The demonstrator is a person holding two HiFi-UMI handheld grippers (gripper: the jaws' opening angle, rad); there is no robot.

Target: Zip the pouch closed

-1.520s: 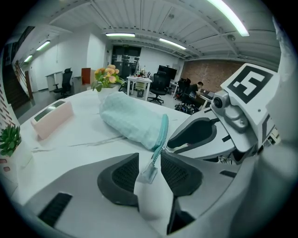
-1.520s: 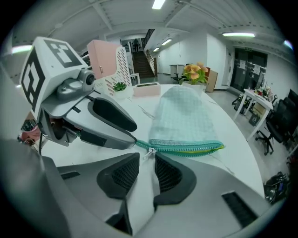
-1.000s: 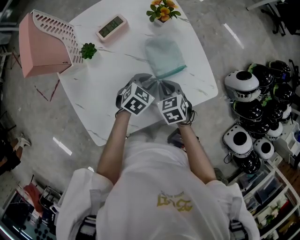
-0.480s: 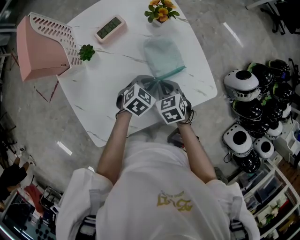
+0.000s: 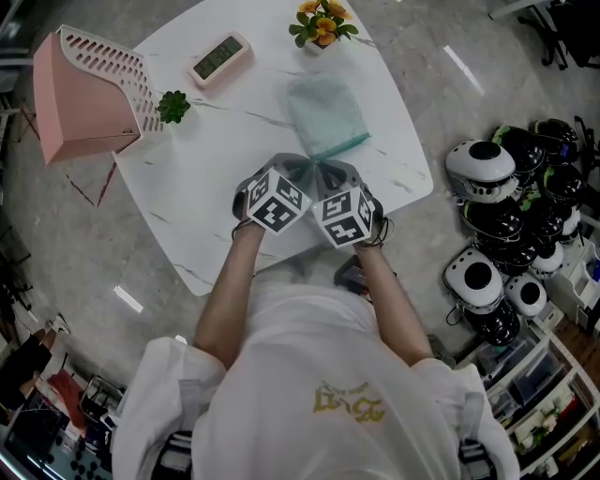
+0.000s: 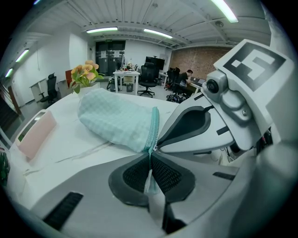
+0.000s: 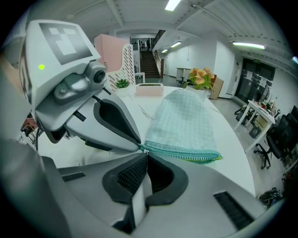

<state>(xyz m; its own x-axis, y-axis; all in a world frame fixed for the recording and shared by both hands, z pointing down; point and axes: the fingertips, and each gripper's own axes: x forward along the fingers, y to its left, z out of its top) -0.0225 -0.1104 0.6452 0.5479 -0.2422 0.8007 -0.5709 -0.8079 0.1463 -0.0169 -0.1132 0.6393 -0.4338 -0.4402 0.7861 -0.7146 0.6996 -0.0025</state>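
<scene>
A teal checked pouch (image 5: 326,111) lies on the white marble table (image 5: 206,159), its zipper edge (image 5: 339,147) towards me. Both grippers meet at the zipper's near-left end. My left gripper (image 6: 151,151) is closing, and a thin teal tab of the zipper end (image 6: 150,174) is pinched between its pads. My right gripper (image 7: 143,152) stands shut at the same corner, its tips on the small zipper pull (image 7: 142,149). The zipper (image 7: 186,155) runs off to the right from there. In the head view the left gripper (image 5: 302,167) and right gripper (image 5: 326,170) sit side by side.
A pink perforated box (image 5: 86,89) stands at the table's far left. Beside it are a small green plant (image 5: 174,103) and a digital clock (image 5: 221,54). A pot of orange flowers (image 5: 323,21) is at the back. Black-and-white helmets (image 5: 492,192) pile on the floor at right.
</scene>
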